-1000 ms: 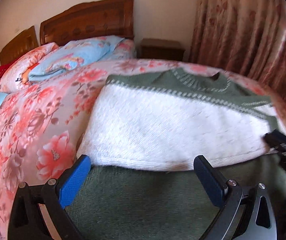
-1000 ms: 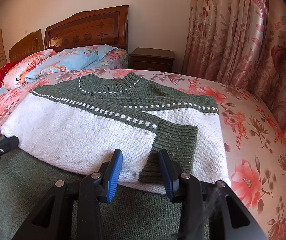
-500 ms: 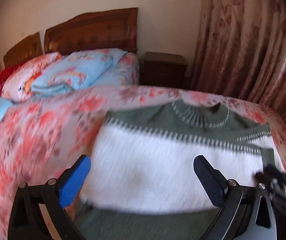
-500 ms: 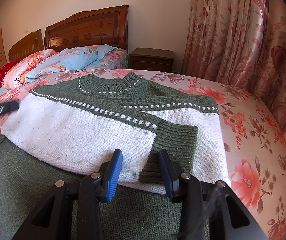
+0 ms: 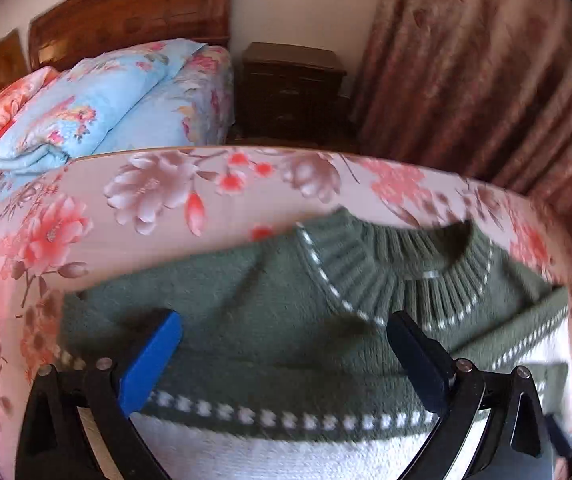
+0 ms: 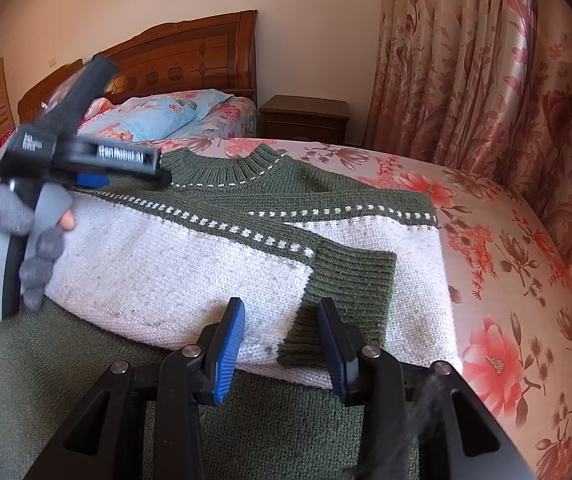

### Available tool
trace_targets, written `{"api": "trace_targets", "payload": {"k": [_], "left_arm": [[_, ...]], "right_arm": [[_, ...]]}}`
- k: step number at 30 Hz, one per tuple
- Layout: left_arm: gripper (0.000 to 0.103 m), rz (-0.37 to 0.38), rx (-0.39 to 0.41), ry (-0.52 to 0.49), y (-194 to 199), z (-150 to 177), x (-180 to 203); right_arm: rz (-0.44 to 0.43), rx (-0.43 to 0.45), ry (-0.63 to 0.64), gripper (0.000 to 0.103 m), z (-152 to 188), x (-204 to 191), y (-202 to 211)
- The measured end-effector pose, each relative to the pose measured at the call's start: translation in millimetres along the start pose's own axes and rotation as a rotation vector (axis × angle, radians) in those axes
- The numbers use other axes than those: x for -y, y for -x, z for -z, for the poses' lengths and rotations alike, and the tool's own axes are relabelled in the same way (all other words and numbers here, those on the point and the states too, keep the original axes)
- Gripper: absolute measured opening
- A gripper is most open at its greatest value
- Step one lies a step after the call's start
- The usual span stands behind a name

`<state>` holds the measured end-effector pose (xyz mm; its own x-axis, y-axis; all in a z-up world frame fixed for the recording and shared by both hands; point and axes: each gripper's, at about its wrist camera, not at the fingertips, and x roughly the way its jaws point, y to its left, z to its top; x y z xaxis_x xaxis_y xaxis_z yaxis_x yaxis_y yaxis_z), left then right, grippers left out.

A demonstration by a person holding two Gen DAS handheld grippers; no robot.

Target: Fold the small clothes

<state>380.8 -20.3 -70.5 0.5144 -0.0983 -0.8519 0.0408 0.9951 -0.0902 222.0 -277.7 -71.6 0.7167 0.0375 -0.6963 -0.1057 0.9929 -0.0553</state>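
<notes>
Left wrist view first. Left claw (image 5: pixel 282 354) stands wide, two fingers, one blue pad (image 5: pixel 151 364) and one dark; I see nothing between them. It hangs over the green yoke of one sweater (image 5: pixel 270 332), just short of the ribbed collar (image 5: pixel 398 264). The sweater lies flat on the floral bedspread (image 5: pixel 154 200). One row of white stitches crosses under the claw, white knit below it. Beyond: one blue folded quilt (image 5: pixel 98 108), one dark nightstand (image 5: pixel 292 88), one curtain (image 5: pixel 474 72). View is blurred.

Right wrist view. Right claw (image 6: pixel 282 348) is at a middling gap, two fingers either side of the folded-in sleeve's edge where white knit meets the green cuff (image 6: pixel 350 280). I cannot tell whether the pads press the cloth. I count one sweater (image 6: pixel 174 264), collar away from me, one sleeve laid across the white chest band, green hem nearest. The left claw (image 6: pixel 98 178) shows at upper left above the sweater's shoulder, held by one hand in a grey glove (image 6: pixel 2 224). One wooden headboard (image 6: pixel 190 60) is behind it, with one nightstand (image 6: pixel 304 118) and the curtain (image 6: pixel 486 80) to its right.
</notes>
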Motion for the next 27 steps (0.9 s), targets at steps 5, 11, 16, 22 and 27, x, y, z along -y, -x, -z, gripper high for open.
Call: {"api": "trace_targets", "payload": {"k": [5,11,16,22,27], "left_arm": [[0.103,-0.076,0.091,0.041,25,14,-6],[0.103,-0.190,0.344,-0.060,110,89,13],[0.103,-0.250,0.308,-0.072,126,143,2],[0.103,-0.166,0.249,0.005,126,176,-20],[0.103,-0.158,0.259,0.013,125,190,-24]], "right_arm": [[-0.004,0.001,-0.004,0.039,1,0,0],[-0.004,0.001,-0.003,0.039,1,0,0],[-0.003,0.001,-0.002,0.039,1,0,0],[-0.003,0.001,-0.003,0.039,1,1,1],[-0.001,0.000,-0.002,0.039,1,1,1]]}}
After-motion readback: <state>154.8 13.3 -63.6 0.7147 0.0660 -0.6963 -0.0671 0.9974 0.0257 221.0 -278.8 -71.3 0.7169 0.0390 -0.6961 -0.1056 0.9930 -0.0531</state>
